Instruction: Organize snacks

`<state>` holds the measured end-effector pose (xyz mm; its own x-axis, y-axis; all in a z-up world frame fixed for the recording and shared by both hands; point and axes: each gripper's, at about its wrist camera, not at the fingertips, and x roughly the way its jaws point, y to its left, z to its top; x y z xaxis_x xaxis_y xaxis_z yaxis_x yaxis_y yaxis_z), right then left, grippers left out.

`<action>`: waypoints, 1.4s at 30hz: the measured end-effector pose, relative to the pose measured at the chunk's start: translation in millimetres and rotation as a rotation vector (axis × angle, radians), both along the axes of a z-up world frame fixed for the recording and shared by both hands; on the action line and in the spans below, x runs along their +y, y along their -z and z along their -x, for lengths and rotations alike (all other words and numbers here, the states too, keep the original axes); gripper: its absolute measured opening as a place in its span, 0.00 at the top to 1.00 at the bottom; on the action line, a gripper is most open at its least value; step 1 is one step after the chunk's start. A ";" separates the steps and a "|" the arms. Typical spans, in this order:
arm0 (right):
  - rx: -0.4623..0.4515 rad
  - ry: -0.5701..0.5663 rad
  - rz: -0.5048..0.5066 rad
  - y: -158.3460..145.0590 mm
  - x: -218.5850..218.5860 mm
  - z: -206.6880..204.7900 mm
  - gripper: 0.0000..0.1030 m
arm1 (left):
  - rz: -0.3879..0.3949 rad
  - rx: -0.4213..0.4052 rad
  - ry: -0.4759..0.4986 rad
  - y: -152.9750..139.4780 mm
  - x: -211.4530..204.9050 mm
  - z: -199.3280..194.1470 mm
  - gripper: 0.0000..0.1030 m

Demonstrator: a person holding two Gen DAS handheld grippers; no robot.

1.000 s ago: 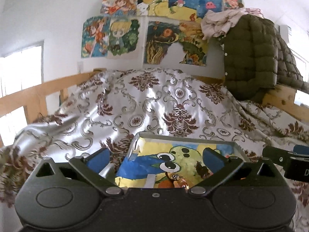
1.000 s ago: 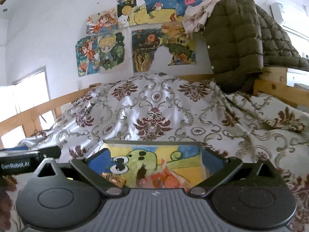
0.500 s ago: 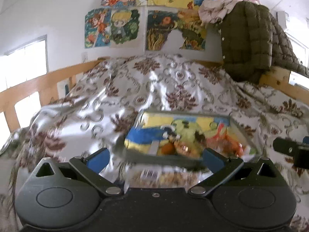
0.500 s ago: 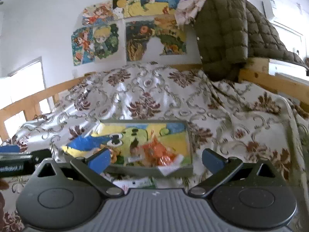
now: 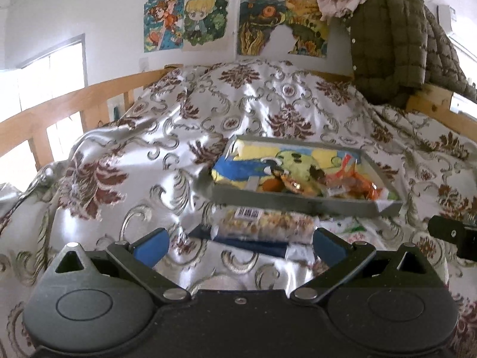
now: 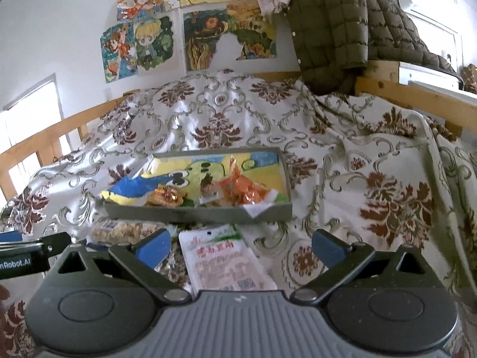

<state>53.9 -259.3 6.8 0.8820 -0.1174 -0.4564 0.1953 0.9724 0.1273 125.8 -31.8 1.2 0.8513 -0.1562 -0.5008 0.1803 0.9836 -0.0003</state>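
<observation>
We hold the left gripper point(image 5: 240, 243) and right gripper point(image 6: 241, 244) with jaws wide open and empty, low over the patterned satin bedspread point(image 5: 143, 149), because loose packets lie below the shallow grey cardboard tray point(image 6: 268, 210) at mid-frame: a clear nut-bar wrapper point(image 5: 263, 228) and a white-and-pink snack pouch point(image 6: 226, 261).

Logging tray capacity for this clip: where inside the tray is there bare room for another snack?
The tray is free along its far wall and far right corner, over the cartoon liner. Orange wrappers crowd the near right; a brown snack sits at near centre-left.
</observation>
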 end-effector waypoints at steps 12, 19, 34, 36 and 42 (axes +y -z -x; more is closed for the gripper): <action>0.112 0.021 -0.032 12.6 2.7 11.5 0.00 | -0.084 0.092 -0.032 14.6 5.2 16.5 0.01; 0.204 0.023 -0.057 23.2 2.9 10.9 0.00 | -0.116 0.118 -0.047 17.0 5.4 18.0 0.01; 0.296 -0.049 -0.033 35.2 18.8 1.9 0.00 | -0.154 0.177 -0.074 23.8 4.3 12.5 0.01; 0.307 -0.062 -0.035 36.4 19.9 0.0 0.00 | -0.151 0.183 -0.079 24.3 4.0 11.8 0.01; 0.321 -0.086 -0.035 39.1 24.3 -5.7 0.00 | -0.144 0.206 -0.083 28.7 2.8 6.6 0.01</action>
